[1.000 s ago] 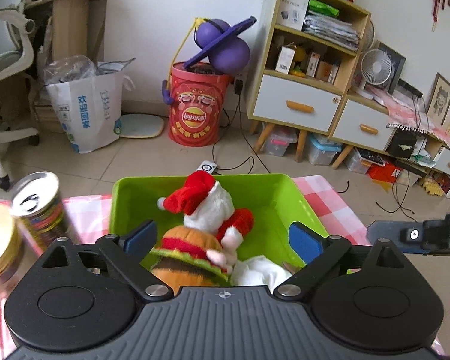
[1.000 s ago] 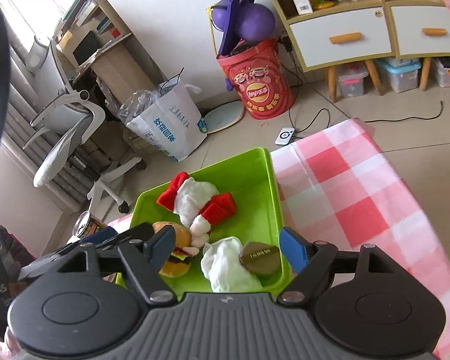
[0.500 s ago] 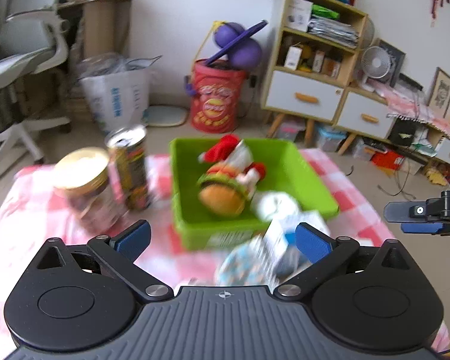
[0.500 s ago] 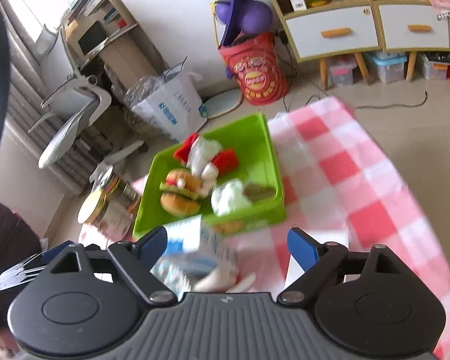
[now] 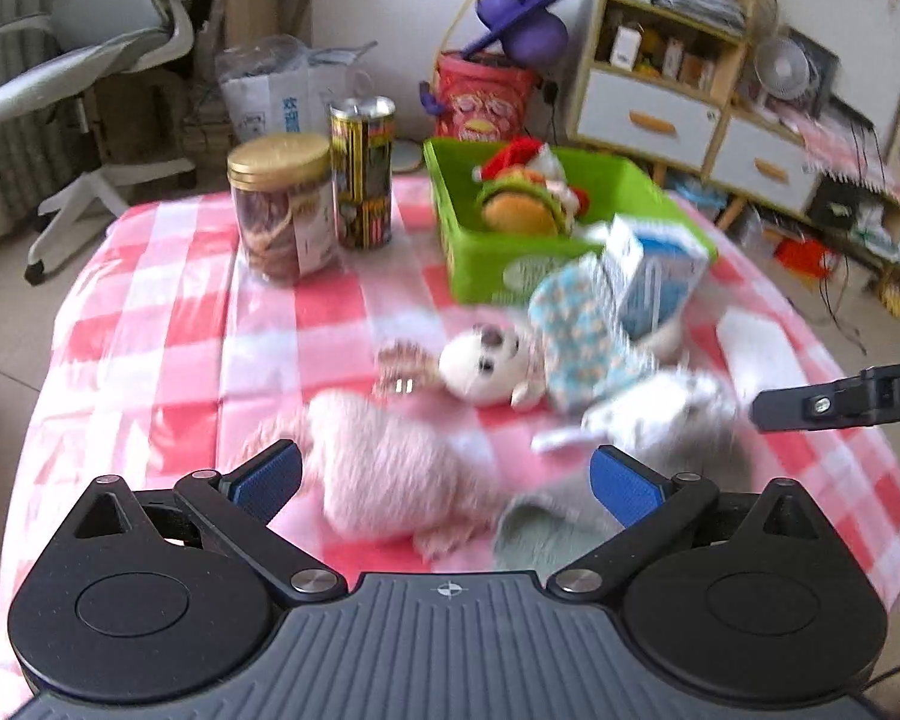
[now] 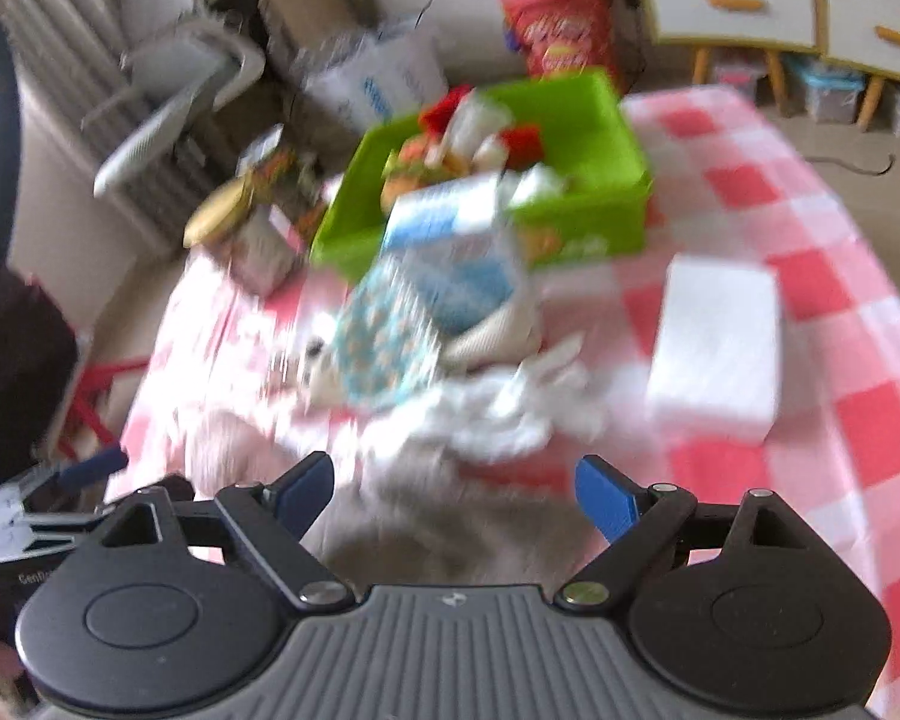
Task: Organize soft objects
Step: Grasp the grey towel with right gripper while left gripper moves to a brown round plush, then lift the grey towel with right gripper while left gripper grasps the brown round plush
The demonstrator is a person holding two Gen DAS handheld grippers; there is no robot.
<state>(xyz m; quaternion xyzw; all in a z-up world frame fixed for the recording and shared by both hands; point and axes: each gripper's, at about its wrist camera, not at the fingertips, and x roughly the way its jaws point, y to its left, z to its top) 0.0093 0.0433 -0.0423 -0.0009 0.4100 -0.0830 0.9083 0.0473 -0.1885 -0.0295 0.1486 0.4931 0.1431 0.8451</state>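
Blue pads on my left gripper [image 5: 444, 477] stand wide apart with nothing between them; my right gripper [image 6: 453, 489] is likewise spread and empty. Both views are motion-blurred, so fine contact is hard to read.

Landmark: the green bin [image 5: 498, 267] on the checked cloth [image 5: 168, 324].

Nearest my left fingers, well on my side of the bin, lies a pale pink fuzzy plush [image 5: 390, 486], with a grey-white soft toy [image 5: 672, 414] just beside it toward my right gripper. Between these and the bin lies a cream doll in a blue patterned dress [image 5: 510, 360]. A blue-and-white carton [image 5: 654, 276] leans at the bin's near wall. Inside the bin are a burger plush [image 5: 519, 210] and a Santa toy [image 5: 525, 159]. A gold-lidded jar [image 5: 282, 204] and a can [image 5: 363, 171] stand left of the bin. In the right view a white block [image 6: 717, 348] lies to the right, on my side of the bin.

Judgement: the step in hand is choosing the next soft item, probably the pink plush. To do it well, I would settle until the blur clears, centre the plush between the pads, come down over its thickest part, and close gently on fabric only, not the cloth. The carton is rigid, so leave it.
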